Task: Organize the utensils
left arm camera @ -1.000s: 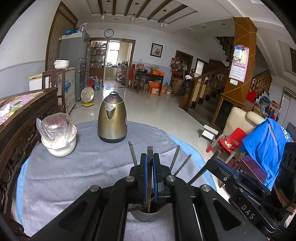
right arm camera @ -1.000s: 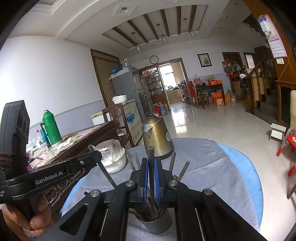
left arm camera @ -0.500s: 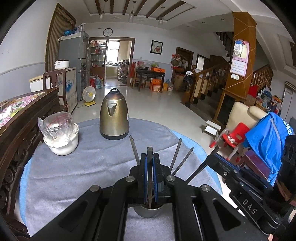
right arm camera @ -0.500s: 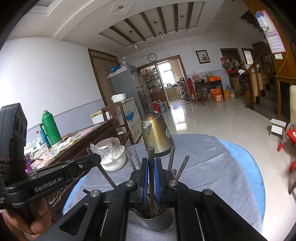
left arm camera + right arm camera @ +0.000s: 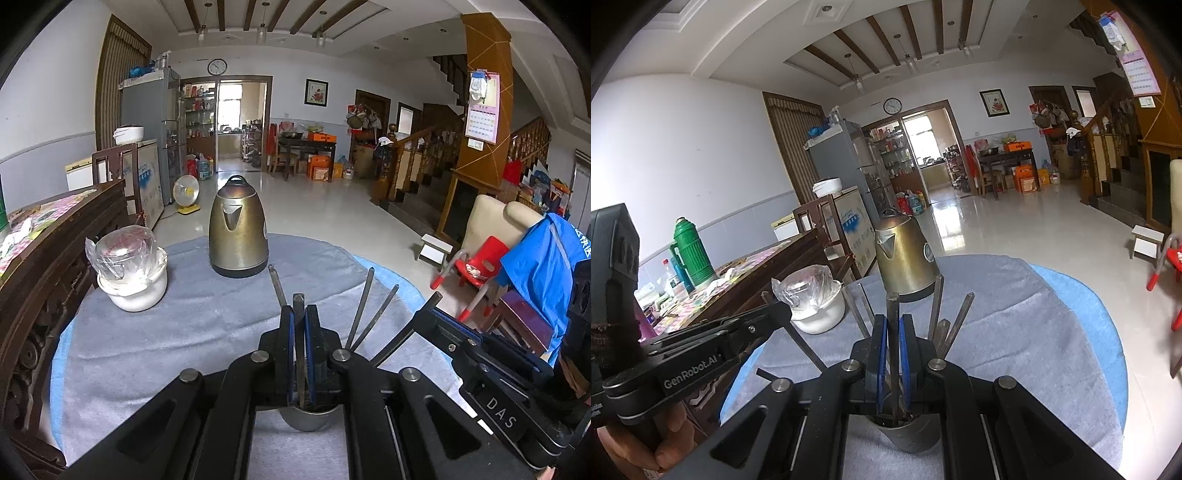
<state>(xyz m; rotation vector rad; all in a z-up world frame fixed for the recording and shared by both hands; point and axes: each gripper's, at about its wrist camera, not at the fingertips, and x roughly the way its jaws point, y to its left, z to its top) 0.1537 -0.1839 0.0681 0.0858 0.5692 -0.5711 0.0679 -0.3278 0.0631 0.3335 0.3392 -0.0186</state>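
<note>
A grey metal cup (image 5: 309, 419) (image 5: 912, 434) stands on the grey cloth at the table's near edge and holds several dark metal chopsticks (image 5: 364, 304) (image 5: 936, 306). My left gripper (image 5: 299, 314) is shut on one chopstick (image 5: 298, 306) standing upright in the cup. My right gripper (image 5: 893, 325) is shut on another chopstick (image 5: 892, 314), also upright in the cup. Both grippers are over the cup from opposite sides. The right gripper shows at the right of the left wrist view (image 5: 480, 354), the left gripper at the left of the right wrist view (image 5: 713, 350).
A brass kettle (image 5: 238, 230) (image 5: 905, 254) stands at the table's far side. A white pot under clear plastic (image 5: 129, 266) (image 5: 816, 299) sits at the left. A dark wooden sideboard (image 5: 44, 236) borders the table's left edge. The table's edge drops off to the right.
Both grippers have moved slightly toward me and lower, so the kettle and pot look a little further away. Each still holds its chopstick in the cup.
</note>
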